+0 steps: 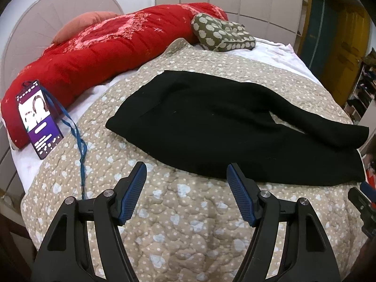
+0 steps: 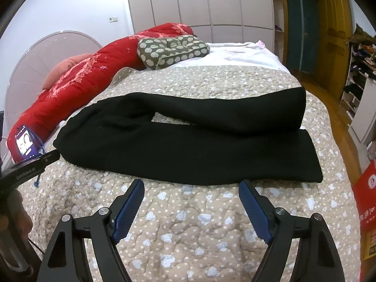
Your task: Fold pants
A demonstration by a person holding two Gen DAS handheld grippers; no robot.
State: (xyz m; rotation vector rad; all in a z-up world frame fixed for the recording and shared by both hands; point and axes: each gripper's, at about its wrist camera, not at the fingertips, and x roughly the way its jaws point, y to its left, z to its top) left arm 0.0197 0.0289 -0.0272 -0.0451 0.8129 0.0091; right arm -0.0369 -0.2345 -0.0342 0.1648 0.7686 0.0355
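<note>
Black pants [image 1: 211,122] lie spread flat on a beige dotted quilt [image 1: 176,211], waistband to the left, both legs running right. In the right wrist view the pants [image 2: 188,145] show the two legs side by side with a gap of quilt between them near the crotch. My left gripper [image 1: 186,169] is open and empty, hovering just short of the pants' near edge. My right gripper [image 2: 191,185] is open and empty, close to the near leg's edge. The left gripper's body also shows in the right wrist view [image 2: 25,171], and the right gripper's body shows in the left wrist view [image 1: 363,202].
A red comforter [image 1: 94,54] and a green patterned cushion [image 1: 223,33] lie along the bed's far side. A phone [image 1: 38,119] with a blue lanyard [image 1: 77,145] leans on the comforter. A wardrobe [image 2: 199,0], a wooden floor [image 2: 329,108] and a red box [image 2: 366,211] lie beyond.
</note>
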